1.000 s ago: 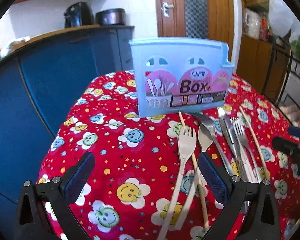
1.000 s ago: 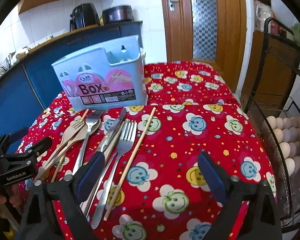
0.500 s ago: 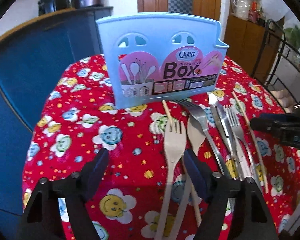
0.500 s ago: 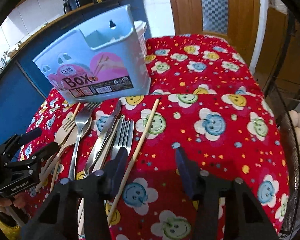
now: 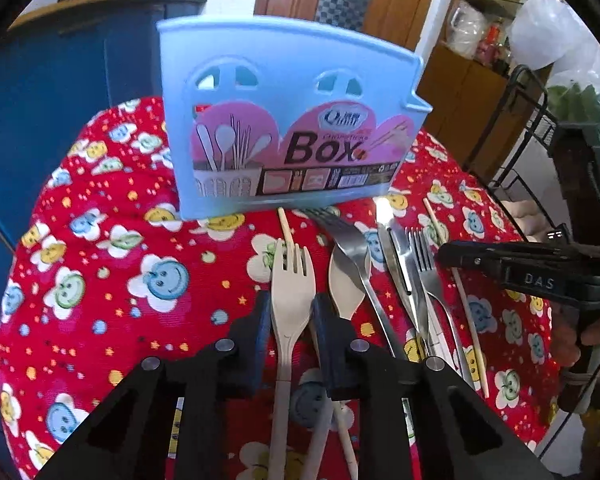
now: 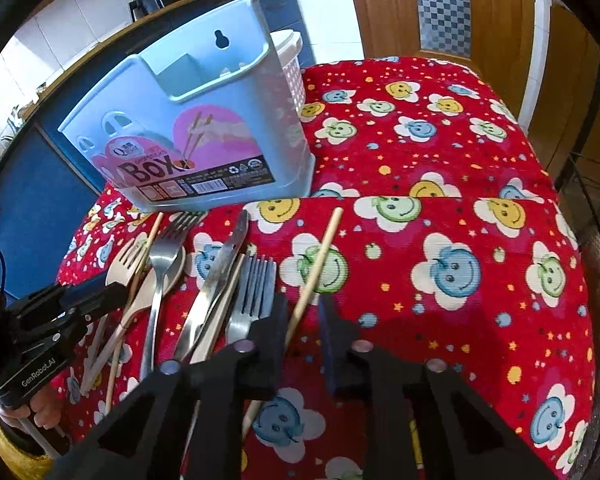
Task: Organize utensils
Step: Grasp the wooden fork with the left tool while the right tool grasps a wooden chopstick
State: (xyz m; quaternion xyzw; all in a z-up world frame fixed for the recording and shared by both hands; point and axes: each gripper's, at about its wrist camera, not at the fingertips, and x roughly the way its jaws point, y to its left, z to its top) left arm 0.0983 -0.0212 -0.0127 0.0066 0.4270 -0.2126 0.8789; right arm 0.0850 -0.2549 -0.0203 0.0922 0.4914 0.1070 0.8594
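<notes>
A light blue utensil box (image 5: pixel 284 128) stands at the back of the table; it also shows in the right wrist view (image 6: pixel 196 136). Utensils lie in a row in front of it. My left gripper (image 5: pixel 290 322) is low over the table, its jaws narrowed around the neck of a beige fork (image 5: pixel 290 292), with a small gap on each side. A beige spoon (image 5: pixel 346 294), a steel fork (image 5: pixel 352 248), a knife (image 5: pixel 400 268) and another steel fork (image 5: pixel 428 276) lie to its right. My right gripper (image 6: pixel 302 316) has its jaws narrowed around a wooden chopstick (image 6: pixel 320 260), not pressing it.
The table wears a red cloth with smiley flowers (image 6: pixel 440 240). A second chopstick (image 5: pixel 286 228) lies under the beige fork. A white basket (image 6: pixel 292 64) stands behind the box. A blue cabinet (image 5: pixel 60 80) is at the left, a wire rack (image 5: pixel 532 120) at the right.
Both grippers have come down and forward to the utensils and narrowed their jaws, the left around the beige fork, the right around the chopstick.
</notes>
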